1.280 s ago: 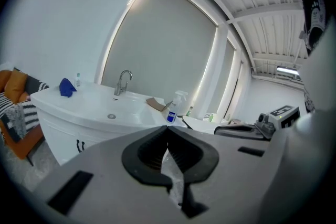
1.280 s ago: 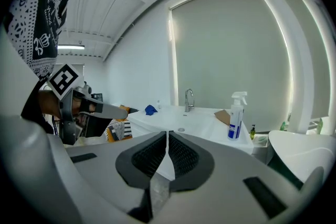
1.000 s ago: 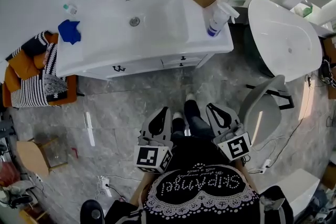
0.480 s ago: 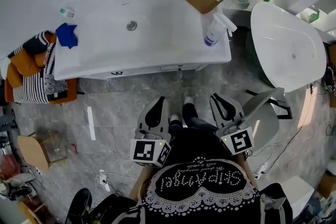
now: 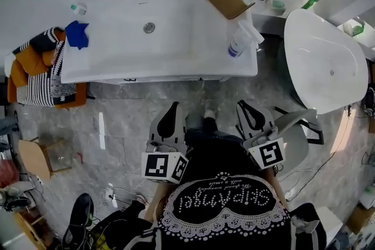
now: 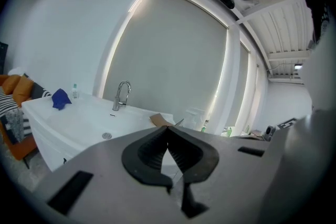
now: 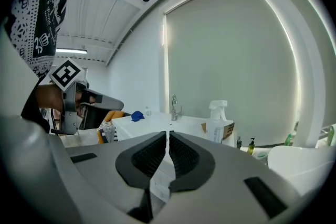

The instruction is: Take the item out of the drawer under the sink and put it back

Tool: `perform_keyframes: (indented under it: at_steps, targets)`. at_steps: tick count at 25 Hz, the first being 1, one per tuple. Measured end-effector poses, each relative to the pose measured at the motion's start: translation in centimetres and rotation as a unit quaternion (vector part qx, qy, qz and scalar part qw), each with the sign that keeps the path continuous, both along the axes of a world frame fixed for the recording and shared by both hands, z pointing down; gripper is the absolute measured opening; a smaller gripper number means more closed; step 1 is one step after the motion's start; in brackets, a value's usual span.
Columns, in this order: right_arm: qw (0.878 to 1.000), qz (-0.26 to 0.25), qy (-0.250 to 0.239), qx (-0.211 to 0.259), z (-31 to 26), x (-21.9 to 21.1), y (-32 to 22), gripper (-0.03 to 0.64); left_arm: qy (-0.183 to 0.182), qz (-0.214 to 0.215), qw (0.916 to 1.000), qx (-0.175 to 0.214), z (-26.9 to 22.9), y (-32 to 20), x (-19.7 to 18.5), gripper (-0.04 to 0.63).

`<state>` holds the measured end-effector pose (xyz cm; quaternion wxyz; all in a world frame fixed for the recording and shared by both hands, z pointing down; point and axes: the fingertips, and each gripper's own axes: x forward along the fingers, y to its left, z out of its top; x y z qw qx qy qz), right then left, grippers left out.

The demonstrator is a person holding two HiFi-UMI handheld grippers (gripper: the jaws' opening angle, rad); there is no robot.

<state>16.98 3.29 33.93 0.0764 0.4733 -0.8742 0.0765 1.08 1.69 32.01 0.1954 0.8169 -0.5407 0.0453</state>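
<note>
Both the left gripper (image 5: 173,107) and right gripper (image 5: 242,107), jaws together and empty, face the drawer front (image 5: 176,78) straight ahead beneath the sink (image 5: 117,44), about equally near.

Both grippers have moved closer to the sink (image 5: 117,70). The strip of grey floor (image 5: 129,108) ahead of the left gripper (image 5: 173,105) and the right gripper (image 5: 242,103) has narrowed, so the vanity's front edge now lies much nearer their tips. The drawer fronts (image 5: 176,78), plainly in view ahead of the grippers a second ago, have shrunk to a thin sliver under the counter's rim. The white chair (image 5: 293,146) has dropped back to just beside the right gripper's marker cube.
</note>
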Motion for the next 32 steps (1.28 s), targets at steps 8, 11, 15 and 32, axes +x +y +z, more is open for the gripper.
perform_keyframes:
  at_steps: [8,11,15,32]
  targets:
    - [1.0,0.02,0.0,-0.008,0.2,1.0,-0.6,0.026,-0.009,0.014,0.9999,-0.004,0.1,-1.1,0.5,0.005]
    - [1.0,0.025,0.002,-0.008,0.5,1.4,-0.7,0.026,-0.01,0.031,0.9995,-0.006,0.0,-1.2,1.2,0.005]
    - [1.0,0.027,0.0,-0.011,0.5,0.8,-0.9,0.026,-0.011,0.032,0.9994,-0.011,0.1,-1.5,0.5,0.005]
    - [0.999,0.044,0.007,-0.028,-0.2,-4.2,-2.3,0.026,-0.007,0.061,0.998,-0.013,-0.9,-3.7,-3.4,0.005]
